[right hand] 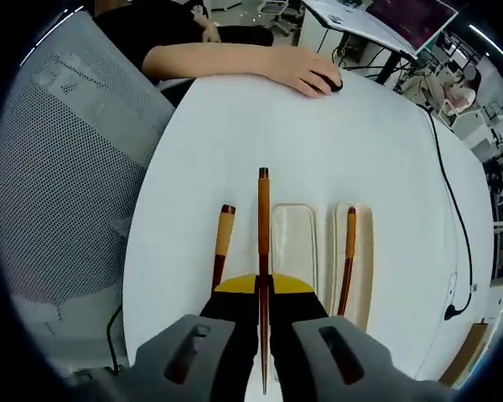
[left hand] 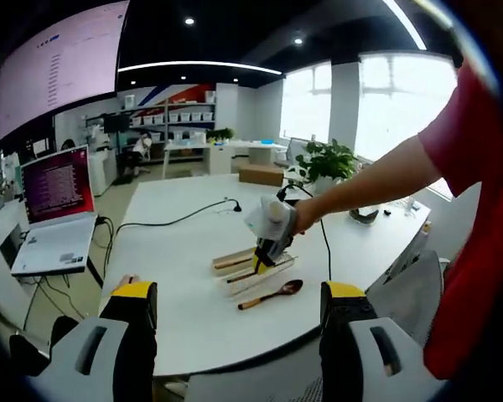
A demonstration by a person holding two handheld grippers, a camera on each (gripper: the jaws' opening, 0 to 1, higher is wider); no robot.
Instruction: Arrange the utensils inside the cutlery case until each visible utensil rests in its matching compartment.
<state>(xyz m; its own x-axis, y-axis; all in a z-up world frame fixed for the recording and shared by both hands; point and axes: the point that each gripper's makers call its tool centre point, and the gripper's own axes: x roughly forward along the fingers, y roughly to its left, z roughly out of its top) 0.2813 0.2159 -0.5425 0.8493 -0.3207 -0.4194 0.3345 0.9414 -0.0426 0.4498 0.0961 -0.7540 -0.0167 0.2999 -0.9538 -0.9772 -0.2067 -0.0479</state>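
The task looks roughly midway: the right gripper (right hand: 263, 335) has its jaws clamped on a chopstick (right hand: 263, 251) held above the cutlery case (right hand: 320, 251), whose far compartment holds one utensil (right hand: 348, 260), while a spoon (right hand: 220, 247) lies on the table (right hand: 318, 142) beside the case and the left gripper (left hand: 239, 318) idles with jaws apart.

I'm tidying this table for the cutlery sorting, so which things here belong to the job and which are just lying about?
Belongs to the job:
- pale wooden cutlery case
- long brown chopstick, clamped in the right gripper
- brown wooden-handled utensil on the table
- brown utensil inside the case
- wooden spoon

Just lying about:
- open laptop
- black cable
- potted plant
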